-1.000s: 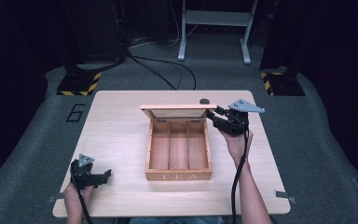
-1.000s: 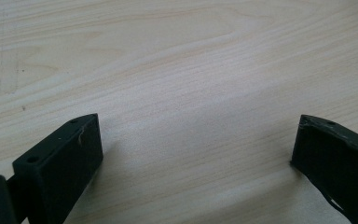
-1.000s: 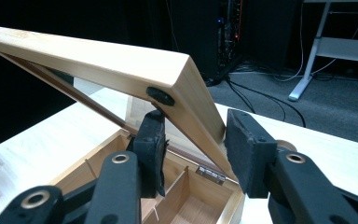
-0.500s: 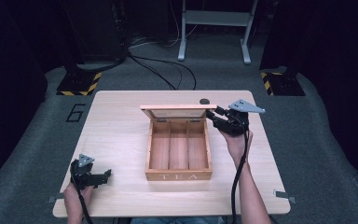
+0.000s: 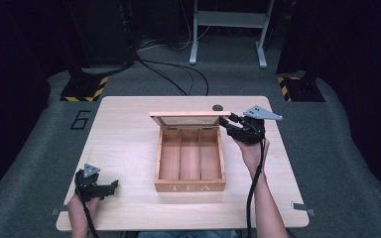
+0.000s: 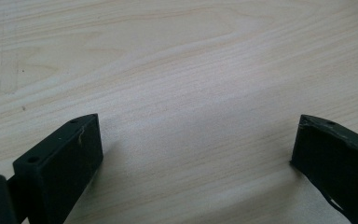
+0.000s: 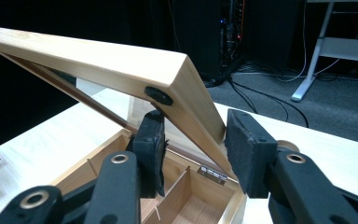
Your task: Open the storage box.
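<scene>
Broadly spread across the middle: pale wooden table (image 5: 129, 129), bare grain running under and beyond the left gripper's (image 6: 196, 149) jaws in the left gripper view, nothing lying between them. Ahead of the right gripper (image 5: 226, 125), and far off to the side of the left gripper (image 5: 110, 186): wooden tea box (image 5: 190, 186), marked TEA on its front, three open compartments inside. Raised at the box's rear edge: lid (image 7: 121, 65), tilted up on its hinges, its right-hand side edge slanting down between the right gripper's (image 7: 193, 154) jaws. Inner pad (image 7: 151, 149) sitting under the lid, over the box interior; outer pad just beside the lid's outer face. Jaws partly closed around that lid edge; firm pressing against the wood hard to confirm, a sliver of gap seeming to remain on the outer side. Left gripper's jaws spread wide, angled down over bare tabletop near the front left corner. Small dark round spot (image 5: 218, 107) on the table just beyond the right gripper's jaws.
</scene>
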